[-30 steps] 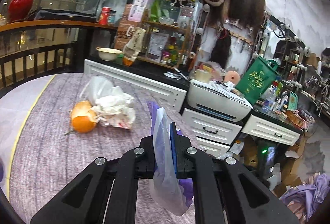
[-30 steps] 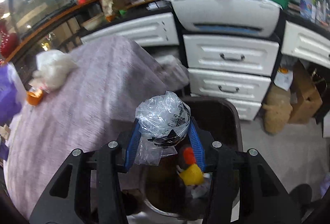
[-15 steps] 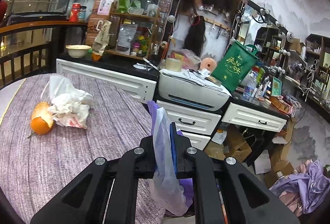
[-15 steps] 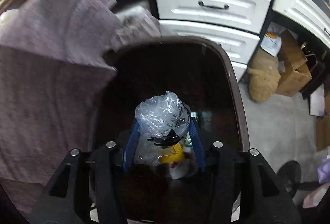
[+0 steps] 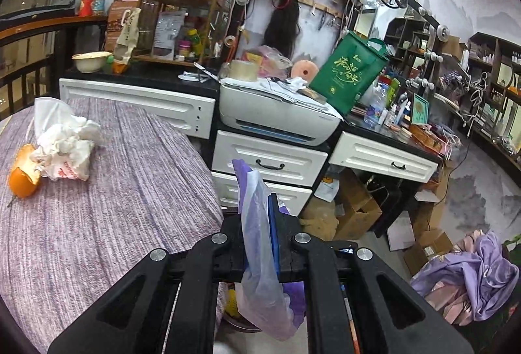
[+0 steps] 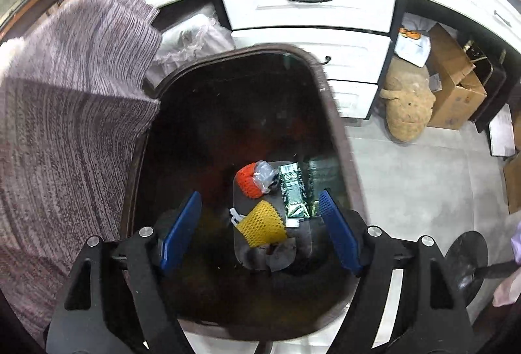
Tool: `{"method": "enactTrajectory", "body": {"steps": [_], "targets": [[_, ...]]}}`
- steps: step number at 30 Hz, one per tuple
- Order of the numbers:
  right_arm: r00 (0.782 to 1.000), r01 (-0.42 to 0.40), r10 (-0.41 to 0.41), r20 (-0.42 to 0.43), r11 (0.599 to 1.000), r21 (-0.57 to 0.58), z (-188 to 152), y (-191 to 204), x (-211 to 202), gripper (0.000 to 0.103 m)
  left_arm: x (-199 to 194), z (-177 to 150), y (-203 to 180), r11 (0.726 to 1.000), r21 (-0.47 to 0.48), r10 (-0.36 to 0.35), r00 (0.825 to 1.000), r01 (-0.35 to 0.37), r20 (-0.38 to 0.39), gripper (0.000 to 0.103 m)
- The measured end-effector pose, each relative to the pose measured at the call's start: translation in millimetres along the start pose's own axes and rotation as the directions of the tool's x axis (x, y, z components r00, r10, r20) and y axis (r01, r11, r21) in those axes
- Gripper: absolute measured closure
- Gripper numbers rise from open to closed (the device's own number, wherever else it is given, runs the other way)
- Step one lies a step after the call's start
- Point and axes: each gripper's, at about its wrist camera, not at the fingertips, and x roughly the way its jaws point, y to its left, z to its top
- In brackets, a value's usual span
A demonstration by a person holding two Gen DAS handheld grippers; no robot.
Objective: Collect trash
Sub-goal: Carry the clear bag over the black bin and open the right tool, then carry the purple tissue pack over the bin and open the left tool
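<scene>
Trash (image 6: 260, 207) lies in the bin (image 6: 338, 126); right tongs (image 6: 260, 223) are opening, empty. Left tongs (image 5: 260, 243) pinch a purple bag (image 5: 257, 256); paper wad (image 5: 65, 145) and orange peel (image 5: 21, 175) wait on the surface (image 5: 114, 223).

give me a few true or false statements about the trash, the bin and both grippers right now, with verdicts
1. The left gripper is clamped on a purple plastic bag. True.
2. The right gripper holds a clear plastic bag. False: its jaws are opening with nothing between them, over the dark bin.
3. The bin is empty. False: a yellow foam net, a red foam net and a green carton lie at its bottom.
4. An orange peel and crumpled white paper lie on the table's purple cloth. True.
5. The bin stands on top of the table. False: it stands on the floor beside the table.
</scene>
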Motion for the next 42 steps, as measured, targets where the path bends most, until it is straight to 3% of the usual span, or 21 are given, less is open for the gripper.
{"method": "enactTrajectory", "body": {"steps": [8, 17, 24, 30, 33, 35, 37, 42], "targets": [[0.994, 0.064, -0.072, 0.087, 0.994, 0.086, 0.1, -46.6, -40.0, 0.028, 19.2, -6.6, -23.0, 0.998, 0.051, -0.032, 0.998, 0.035, -0.046, 0.093], [0.985, 0.103, -0.123, 0.125, 0.982, 0.162, -2.9, -87.4, -64.4, 0.028, 66.8, -33.0, -45.7, 0.993, 0.102, -0.042, 0.983, 0.061, -0.180, 0.093], [0.983, 0.100, -0.126, 0.135, 0.977, 0.187, -2.0, -96.0, -68.6, 0.028, 117.6, -66.0, -51.3, 0.988, 0.146, 0.004, 0.948, 0.045, -0.319, 0.093], [0.981, 0.100, -0.127, 0.148, 0.979, 0.179, -1.2, -93.9, -73.0, 0.028, 150.8, -86.9, -47.9, 0.979, 0.205, 0.089, 0.919, -0.009, -0.385, 0.093], [0.980, 0.099, -0.127, 0.152, 0.978, 0.182, -0.9, -95.0, -74.4, 0.028, 163.9, -94.8, -40.7, 0.978, 0.205, 0.117, 0.901, -0.032, -0.419, 0.079], [0.980, 0.099, -0.128, 0.153, 0.978, 0.184, -0.4, -95.6, -75.3, 0.028, 168.6, -100.7, -39.8, 0.977, 0.211, 0.127, 0.889, -0.035, -0.439, 0.048], [0.979, 0.100, -0.129, 0.156, 0.978, 0.184, 0.1, -97.1, -77.0, 0.028, 168.9, -106.4, -39.7, 0.975, 0.222, 0.131, 0.886, -0.033, -0.445, 0.030], [0.977, 0.102, -0.134, 0.165, 0.976, 0.190, 1.9, -101.0, -80.9, 0.028, 165.7, -113.0, -43.4, 0.977, 0.211, 0.101, 0.881, -0.001, -0.462, 0.019]]}}
